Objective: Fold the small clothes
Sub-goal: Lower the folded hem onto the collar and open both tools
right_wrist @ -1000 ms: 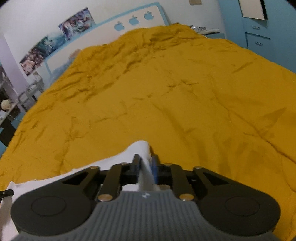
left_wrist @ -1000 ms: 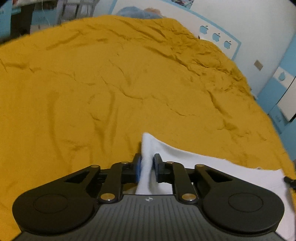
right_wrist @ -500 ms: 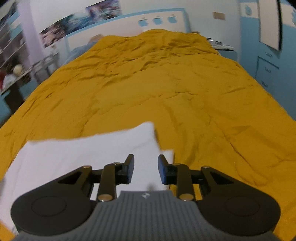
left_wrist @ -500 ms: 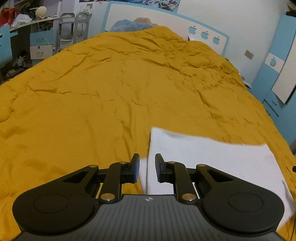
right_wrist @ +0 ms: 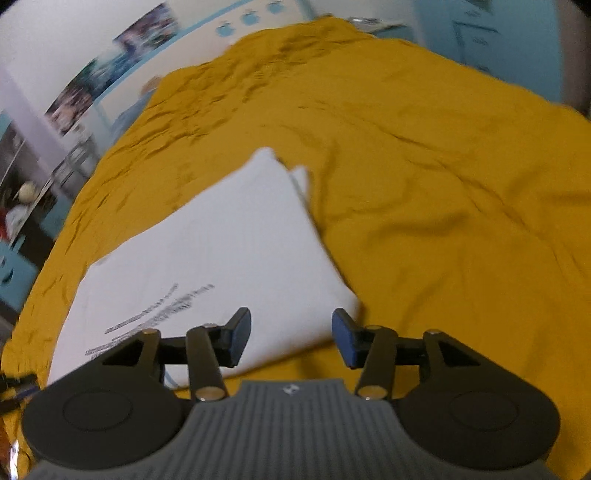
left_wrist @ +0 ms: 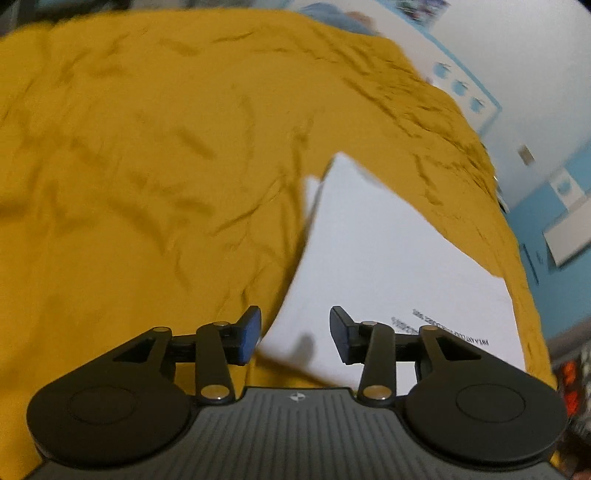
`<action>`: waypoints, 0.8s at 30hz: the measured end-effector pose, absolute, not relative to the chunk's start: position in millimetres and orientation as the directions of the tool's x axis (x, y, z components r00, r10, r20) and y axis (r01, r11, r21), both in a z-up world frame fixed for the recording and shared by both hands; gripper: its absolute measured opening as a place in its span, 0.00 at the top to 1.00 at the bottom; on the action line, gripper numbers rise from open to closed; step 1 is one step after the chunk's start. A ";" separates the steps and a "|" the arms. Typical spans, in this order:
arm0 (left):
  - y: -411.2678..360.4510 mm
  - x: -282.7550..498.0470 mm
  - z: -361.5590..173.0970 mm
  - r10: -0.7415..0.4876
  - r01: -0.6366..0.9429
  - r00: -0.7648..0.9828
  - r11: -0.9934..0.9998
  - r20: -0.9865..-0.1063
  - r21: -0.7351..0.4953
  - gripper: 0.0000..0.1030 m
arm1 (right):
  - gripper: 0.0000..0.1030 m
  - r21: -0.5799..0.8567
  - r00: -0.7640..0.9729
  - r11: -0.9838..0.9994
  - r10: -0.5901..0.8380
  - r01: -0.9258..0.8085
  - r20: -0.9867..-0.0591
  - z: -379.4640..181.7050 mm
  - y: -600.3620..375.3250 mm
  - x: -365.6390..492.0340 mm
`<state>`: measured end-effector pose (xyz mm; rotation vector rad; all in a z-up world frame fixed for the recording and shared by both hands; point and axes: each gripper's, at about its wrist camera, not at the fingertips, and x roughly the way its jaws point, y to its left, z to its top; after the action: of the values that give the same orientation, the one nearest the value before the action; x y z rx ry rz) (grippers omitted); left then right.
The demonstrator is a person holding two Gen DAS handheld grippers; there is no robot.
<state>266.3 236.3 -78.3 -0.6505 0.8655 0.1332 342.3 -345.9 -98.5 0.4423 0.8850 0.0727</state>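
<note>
A white garment with small dark printed text lies folded flat on the mustard-yellow bedspread. It also shows in the right wrist view, with a second layer peeking out at its far corner. My left gripper is open and empty, held above the garment's near left edge. My right gripper is open and empty, held above the garment's near right corner. Both views are motion-blurred.
The bedspread covers a wide bed. A white and blue headboard with apple shapes stands at the far end. Blue cabinets stand to the right, shelves with clutter to the left.
Both grippers were shut on the white garment's corners, then opened and let it go. The garment now lies flat, and both grippers have pulled back and opened wider.
</note>
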 end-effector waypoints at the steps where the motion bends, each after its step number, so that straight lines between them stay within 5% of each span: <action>1: 236.2 265.2 -83.7 -0.136 -0.382 0.650 0.792 -0.748 -0.476 0.53 | 0.56 0.416 0.637 0.899 0.243 0.135 -0.731 -101.5 -348.0 338.2; 6: 229.9 269.8 -95.9 -0.074 -0.412 0.648 0.803 -0.758 -0.431 0.54 | 0.58 0.419 0.656 0.885 0.193 0.205 -0.730 -113.1 -353.1 340.7; 10: 219.7 277.3 -106.2 -0.007 -0.418 0.596 0.851 -0.803 -0.318 0.56 | 0.87 0.460 0.640 0.842 0.192 0.282 -0.744 -132.7 -361.3 352.2; 13: 214.5 278.7 -114.4 0.020 -0.414 0.565 0.872 -0.825 -0.262 0.56 | 0.93 0.432 0.628 0.855 0.171 0.289 -0.759 -145.8 -358.9 351.4; 24: 209.9 276.3 -110.6 0.052 -0.404 0.539 0.891 -0.841 -0.204 0.56 | 0.97 0.406 0.622 0.876 0.170 0.259 -0.765 -157.8 -357.1 358.8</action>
<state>276.3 209.9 -110.6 -0.4018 0.9697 0.2799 358.8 -357.1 -157.8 0.5178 0.9095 -0.0541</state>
